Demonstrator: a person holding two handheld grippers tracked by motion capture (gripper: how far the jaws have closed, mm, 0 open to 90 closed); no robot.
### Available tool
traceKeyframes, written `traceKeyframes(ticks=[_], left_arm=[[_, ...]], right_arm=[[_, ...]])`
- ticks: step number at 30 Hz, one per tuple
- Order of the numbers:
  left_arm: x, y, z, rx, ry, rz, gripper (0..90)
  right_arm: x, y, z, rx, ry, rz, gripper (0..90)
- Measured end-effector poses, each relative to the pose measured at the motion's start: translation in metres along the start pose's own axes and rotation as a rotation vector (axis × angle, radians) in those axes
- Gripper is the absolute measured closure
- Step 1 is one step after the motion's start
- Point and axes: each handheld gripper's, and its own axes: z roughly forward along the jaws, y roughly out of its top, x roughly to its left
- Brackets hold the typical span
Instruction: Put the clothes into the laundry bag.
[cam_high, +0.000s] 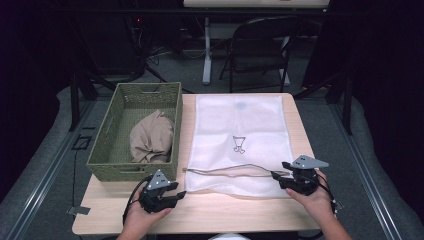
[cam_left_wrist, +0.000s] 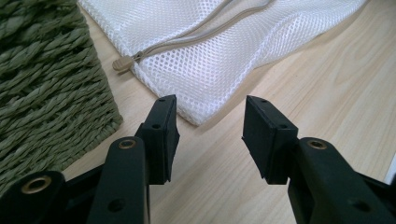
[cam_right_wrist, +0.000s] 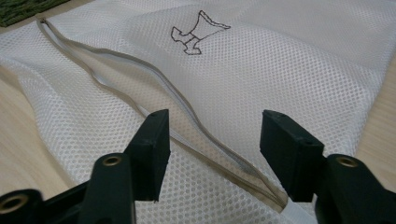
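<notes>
White mesh laundry bag (cam_high: 242, 142) lies flat on the table (cam_high: 210, 210) beside the green woven basket (cam_high: 107, 150), my left gripper (cam_left_wrist: 208, 126) gaping empty at its near corner, my right gripper (cam_right_wrist: 212, 144) spread wide over its zipper (cam_right_wrist: 140, 93).

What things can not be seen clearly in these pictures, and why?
- Beige cloth in the green basket: high view; crumpled, so what kind of garment it is stays unclear, and the basket wall hides its lower part.
- Mesh bag: right gripper view; its far end is cut off by the top edge, and the inside is not visible.
- Zipper: right gripper view; its near end is hidden behind the right gripper fingers.
</notes>
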Motion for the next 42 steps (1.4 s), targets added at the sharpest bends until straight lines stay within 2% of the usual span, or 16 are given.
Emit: traceKeyframes(ticks=[2, 4, 5, 7, 14, 18, 27, 31, 38, 42], left_arm=[[0.0, 0.0, -0.001, -0.006, 0.002, -0.01, 55.0], [0.001, -0.001, -0.002, -0.016, -0.001, -0.013, 53.8], [0.001, -0.001, -0.003, -0.018, -0.002, -0.013, 52.8], [0.001, -0.001, -0.004, -0.019, -0.005, -0.015, 51.9], [0.001, -0.003, -0.008, -0.007, 0.018, -0.014, 49.6], [0.002, -0.004, -0.013, -0.021, 0.034, -0.018, 49.5], [0.008, -0.008, -0.026, -0.062, 0.058, -0.069, 49.4], [0.008, -0.008, -0.032, -0.071, 0.07, -0.072, 50.0], [0.007, -0.005, -0.041, -0.096, 0.071, -0.068, 49.5], [0.005, -0.001, -0.05, -0.107, 0.057, -0.082, 49.2]], right_arm=[[-0.001, 0.001, 0.001, 0.004, 0.01, 0.001, 45.2], [-0.001, 0.001, 0.002, 0.01, -0.004, 0.007, 45.4], [-0.002, 0.001, 0.002, 0.015, -0.012, 0.009, 48.5], [-0.003, 0.002, 0.002, 0.024, -0.006, 0.011, 49.8], [-0.007, 0.001, 0.003, 0.03, -0.016, 0.029, 51.8], [-0.009, 0.001, 0.005, 0.035, -0.009, 0.038, 51.8], [-0.01, 0.002, 0.008, 0.038, -0.003, 0.041, 51.8], [-0.011, 0.003, 0.009, 0.038, 0.001, 0.038, 51.8], [-0.012, 0.002, 0.009, 0.035, -0.002, 0.045, 51.9], [-0.012, 0.002, 0.009, 0.032, 0.0, 0.046, 51.9]])
